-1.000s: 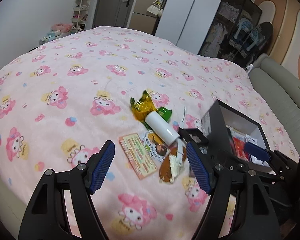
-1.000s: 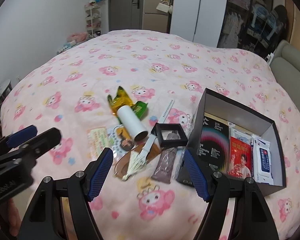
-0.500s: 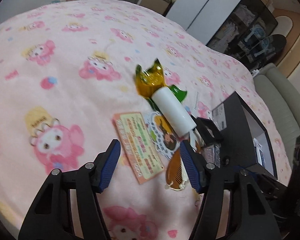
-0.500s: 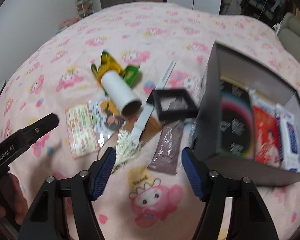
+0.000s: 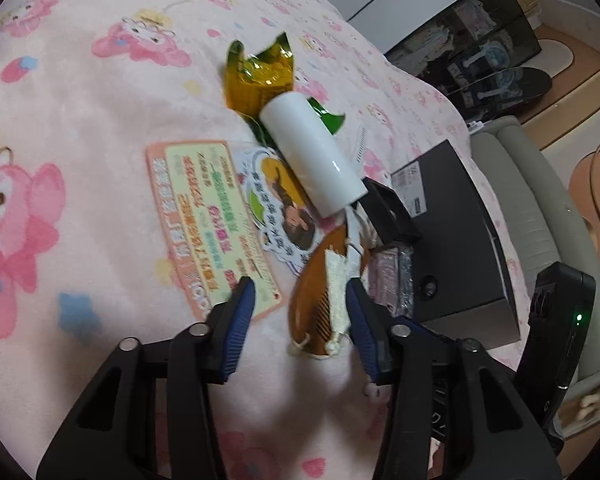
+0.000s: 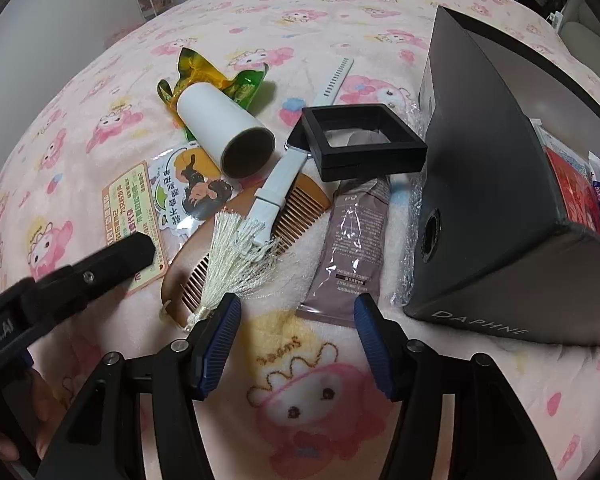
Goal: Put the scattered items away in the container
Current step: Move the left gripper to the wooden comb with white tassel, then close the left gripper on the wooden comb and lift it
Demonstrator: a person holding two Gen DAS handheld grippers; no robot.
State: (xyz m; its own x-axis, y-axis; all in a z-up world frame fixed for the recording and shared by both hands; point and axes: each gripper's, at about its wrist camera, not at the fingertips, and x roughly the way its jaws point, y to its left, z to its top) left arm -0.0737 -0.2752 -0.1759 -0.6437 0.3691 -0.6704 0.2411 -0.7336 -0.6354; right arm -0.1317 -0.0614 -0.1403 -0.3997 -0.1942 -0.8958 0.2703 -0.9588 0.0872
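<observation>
Your left gripper [image 5: 300, 300] is closing over the wooden comb [image 5: 320, 320] and card [image 5: 212, 224], pads not yet pressing. Your right gripper [image 6: 298, 320] — also closing — grips nothing above the brown sachet [image 6: 352, 240]. The dark box [image 6: 500, 208] stands right, its contents mostly cut off.

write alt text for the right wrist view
The right claw, closing with nothing between its pads, hovers over a brown sachet and tasselled wooden comb on a pink cartoon blanket, beside a dark box.
</observation>
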